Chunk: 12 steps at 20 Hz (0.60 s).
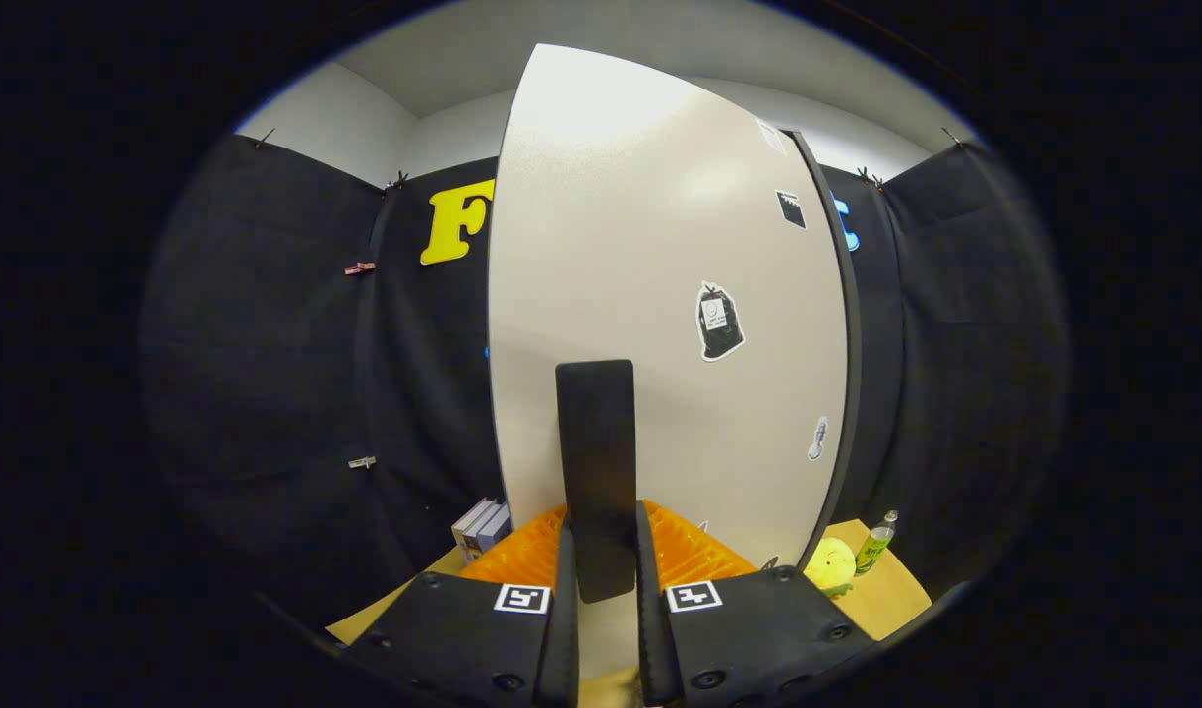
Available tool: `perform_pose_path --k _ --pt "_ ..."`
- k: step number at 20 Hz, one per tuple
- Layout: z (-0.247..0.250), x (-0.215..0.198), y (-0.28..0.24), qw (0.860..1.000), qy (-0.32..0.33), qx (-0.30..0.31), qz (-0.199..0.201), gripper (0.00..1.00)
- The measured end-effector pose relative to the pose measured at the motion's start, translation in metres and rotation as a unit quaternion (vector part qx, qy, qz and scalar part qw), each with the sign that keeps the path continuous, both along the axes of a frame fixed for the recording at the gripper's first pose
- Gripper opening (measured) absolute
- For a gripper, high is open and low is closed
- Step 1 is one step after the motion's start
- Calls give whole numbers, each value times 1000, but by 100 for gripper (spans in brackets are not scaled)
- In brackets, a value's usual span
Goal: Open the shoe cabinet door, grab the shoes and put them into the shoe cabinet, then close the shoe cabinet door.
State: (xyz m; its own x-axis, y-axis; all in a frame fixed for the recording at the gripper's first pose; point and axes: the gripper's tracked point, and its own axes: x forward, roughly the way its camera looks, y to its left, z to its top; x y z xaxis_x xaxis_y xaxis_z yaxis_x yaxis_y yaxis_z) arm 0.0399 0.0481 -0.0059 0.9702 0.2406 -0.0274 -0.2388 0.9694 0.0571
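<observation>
White, hard board makes up the cabinet door (650, 295), a tall flat panel with a dark trim strip down its far long edge, standing upright straight ahead of the tool (601, 590). I judge it stiff and fairly light, something that swings on hinges rather than lifts, with a smooth face that offers no grip of its own; the one place to take hold is the single dark handle (597, 472), a flat upright slab fixed low on the panel. The tool has its two fingers drawn in on either side of the lower end of that handle, apparently touching it, so it looks clamped on it, and a steady pull or push along the door's swing should move it without strain. On the door's face I count four stickers: a pale one near the top, a dark square below that, a dark bag-shaped one (719, 322) at mid height, and a small pale one lower down near the trim. Shoes I cannot make out. Beyond the fingers and low against the door sits one orange ribbed crate (680, 556). On the wooden table (881, 595), by its right edge, rest one yellow round soft toy (829, 565) and one green bottle (874, 544), just beside each other. Toward the left edge sits a small stack of boxes (480, 528), perhaps two or three.
</observation>
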Motion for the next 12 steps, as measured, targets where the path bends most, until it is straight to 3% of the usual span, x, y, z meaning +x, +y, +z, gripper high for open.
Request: perform_pose_path --k 12 --pt "4 -47 -93 999 8 0 -47 27"
